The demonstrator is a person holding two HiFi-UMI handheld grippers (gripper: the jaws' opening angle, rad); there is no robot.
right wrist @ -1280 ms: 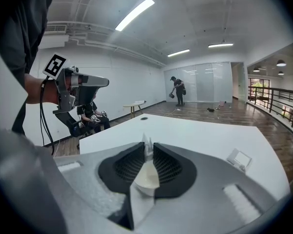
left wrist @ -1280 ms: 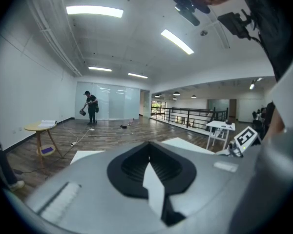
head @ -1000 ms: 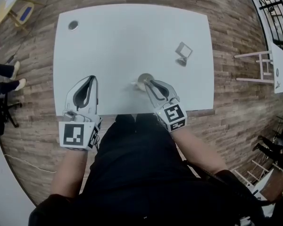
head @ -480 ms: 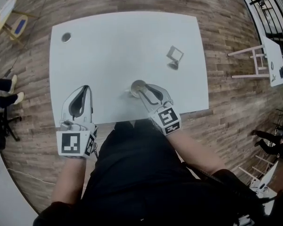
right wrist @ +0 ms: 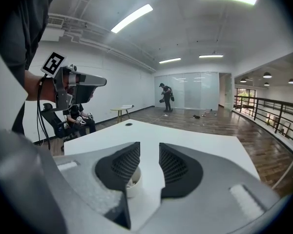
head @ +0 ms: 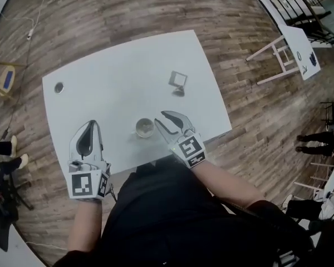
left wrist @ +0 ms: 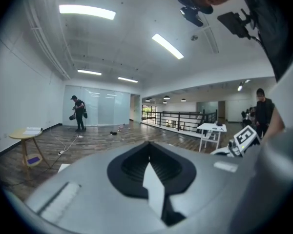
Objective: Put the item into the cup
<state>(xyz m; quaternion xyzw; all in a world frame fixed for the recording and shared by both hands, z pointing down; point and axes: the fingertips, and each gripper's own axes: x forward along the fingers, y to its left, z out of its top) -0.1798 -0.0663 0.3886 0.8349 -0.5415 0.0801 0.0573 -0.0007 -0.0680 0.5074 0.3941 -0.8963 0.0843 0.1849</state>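
Observation:
A small white cup (head: 145, 128) stands upright on the white table (head: 117, 77), near its front edge. Something pale shows inside the cup; what it is I cannot tell. My right gripper (head: 161, 118) sits just right of the cup, open, with nothing between its fingers. In the right gripper view the cup (right wrist: 133, 180) peeks out behind the left jaw, and the right gripper (right wrist: 150, 147) shows bare table through its gap. My left gripper (head: 92, 123) rests at the front left of the table, apart from the cup. In the left gripper view the left gripper (left wrist: 147, 149) is shut and empty.
A small square frame (head: 178, 78) with a dark piece (head: 179, 92) beside it sits on the table behind the cup. A grey round disc (head: 58, 87) lies at the far left corner. A white stand (head: 278, 46) is on the wooden floor to the right.
The right gripper has drawn back from the cup's rim and its jaws have opened. The cup now stands free to its left. The head view has shifted; the left gripper has stayed put.

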